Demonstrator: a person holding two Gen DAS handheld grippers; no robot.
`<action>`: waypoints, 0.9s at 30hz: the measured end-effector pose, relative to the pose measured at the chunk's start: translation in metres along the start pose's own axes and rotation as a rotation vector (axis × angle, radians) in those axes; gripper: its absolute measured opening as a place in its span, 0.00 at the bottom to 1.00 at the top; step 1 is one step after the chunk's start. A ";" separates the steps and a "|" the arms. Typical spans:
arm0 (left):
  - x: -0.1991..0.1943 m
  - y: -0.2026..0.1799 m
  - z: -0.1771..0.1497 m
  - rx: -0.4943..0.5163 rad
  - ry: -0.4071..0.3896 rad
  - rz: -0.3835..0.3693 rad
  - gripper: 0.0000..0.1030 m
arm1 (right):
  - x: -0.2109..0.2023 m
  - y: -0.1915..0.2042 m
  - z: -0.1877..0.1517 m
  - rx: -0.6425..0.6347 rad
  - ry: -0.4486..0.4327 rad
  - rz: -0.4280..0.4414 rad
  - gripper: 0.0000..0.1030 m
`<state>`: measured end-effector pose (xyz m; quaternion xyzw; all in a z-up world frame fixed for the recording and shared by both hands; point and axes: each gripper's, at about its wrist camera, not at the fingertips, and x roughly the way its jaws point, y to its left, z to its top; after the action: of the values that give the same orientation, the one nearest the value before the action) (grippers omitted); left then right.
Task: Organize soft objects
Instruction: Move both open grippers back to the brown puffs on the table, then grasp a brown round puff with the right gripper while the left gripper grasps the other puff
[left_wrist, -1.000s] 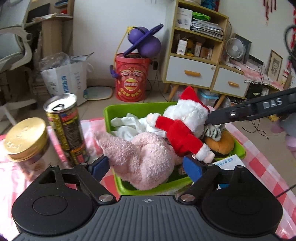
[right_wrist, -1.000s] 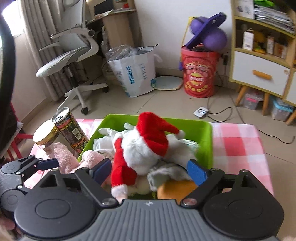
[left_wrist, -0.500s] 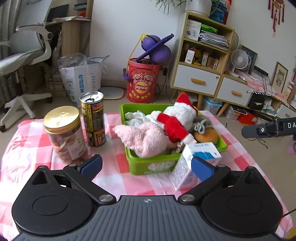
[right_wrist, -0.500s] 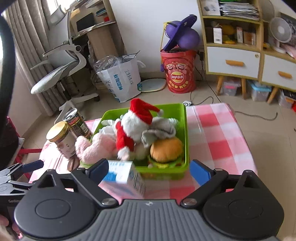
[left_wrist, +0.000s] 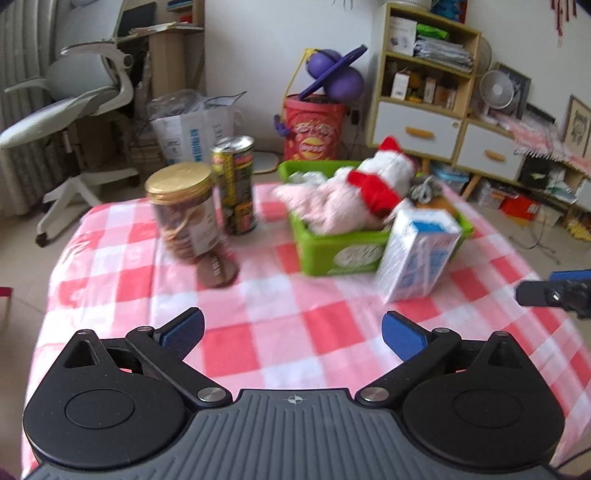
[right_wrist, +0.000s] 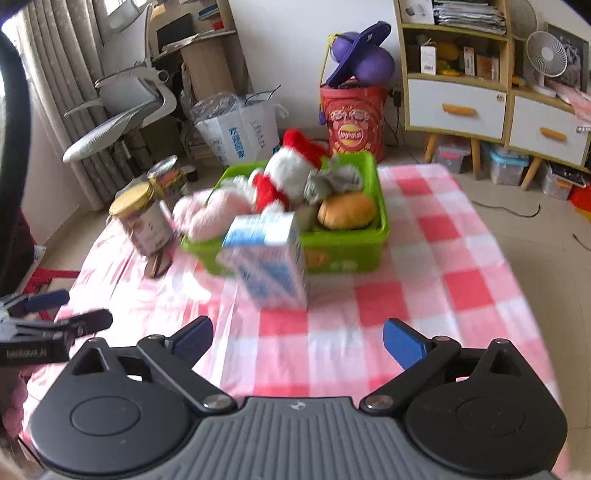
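A green bin (left_wrist: 334, 254) (right_wrist: 343, 251) on the red-checked tablecloth holds soft toys: a pink plush (left_wrist: 325, 203) (right_wrist: 210, 214), a Santa plush (left_wrist: 384, 177) (right_wrist: 288, 173), a grey knit piece (right_wrist: 332, 181) and a burger plush (right_wrist: 345, 210). My left gripper (left_wrist: 291, 332) is open and empty, well back from the bin; it also shows at the left edge of the right wrist view (right_wrist: 62, 310). My right gripper (right_wrist: 297, 338) is open and empty, back from the bin; its fingertips (left_wrist: 554, 286) show at the right edge of the left wrist view.
A blue-and-white carton (left_wrist: 417, 254) (right_wrist: 269, 254) stands in front of the bin. A gold-lidded cookie jar (left_wrist: 183, 210) (right_wrist: 142, 218), a drink can (left_wrist: 234, 184) (right_wrist: 166, 177) and a small brown object (left_wrist: 216, 267) stand left of the bin.
Both grippers have pulled back from the bin toward the near table edge, open and empty. The toys stay in the bin. The carton is now fully in view.
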<state>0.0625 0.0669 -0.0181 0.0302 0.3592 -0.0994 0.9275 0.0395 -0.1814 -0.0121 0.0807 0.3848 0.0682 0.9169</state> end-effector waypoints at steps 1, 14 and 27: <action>0.001 0.004 -0.005 -0.003 0.000 0.017 0.95 | 0.001 0.003 -0.007 -0.012 0.003 -0.003 0.82; 0.032 0.049 -0.062 -0.031 0.018 0.082 0.95 | 0.024 0.032 -0.096 -0.219 0.001 -0.023 0.82; 0.082 0.057 -0.071 -0.040 0.011 0.077 0.95 | 0.051 0.031 -0.119 -0.294 -0.027 0.028 0.74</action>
<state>0.0864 0.1187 -0.1262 0.0260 0.3647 -0.0560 0.9291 -0.0120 -0.1304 -0.1232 -0.0480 0.3571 0.1354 0.9229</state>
